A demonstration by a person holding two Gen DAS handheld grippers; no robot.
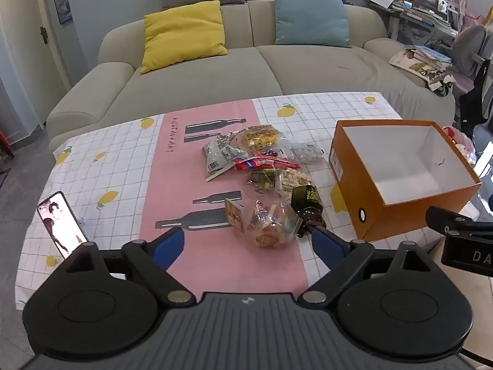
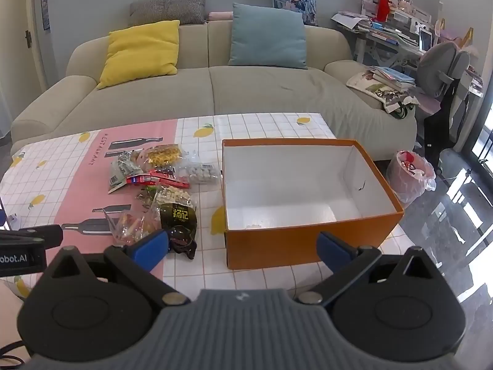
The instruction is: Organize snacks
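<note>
both my grippers' jaws stand apart, empty — the slick snack pile (image 1: pixel 262 178) left of the orange box (image 2: pixel 305 240) could slip from a shallow pinch.

Beige sofa (image 1: pixel 262 67); cluttered desk (image 2: pixel 391 34); glossy floor (image 2: pixel 446 215).

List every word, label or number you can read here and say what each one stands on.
"RESTAURANT": pink table runner.
"扬记": dark snack packet.
"obot.AI", start cut off: left gripper's body.
"DA", rest cut off: right gripper's body.
Sticker on the orange box: too small to read.
Print on the red snack packet and white-green packet: blurred.
</note>
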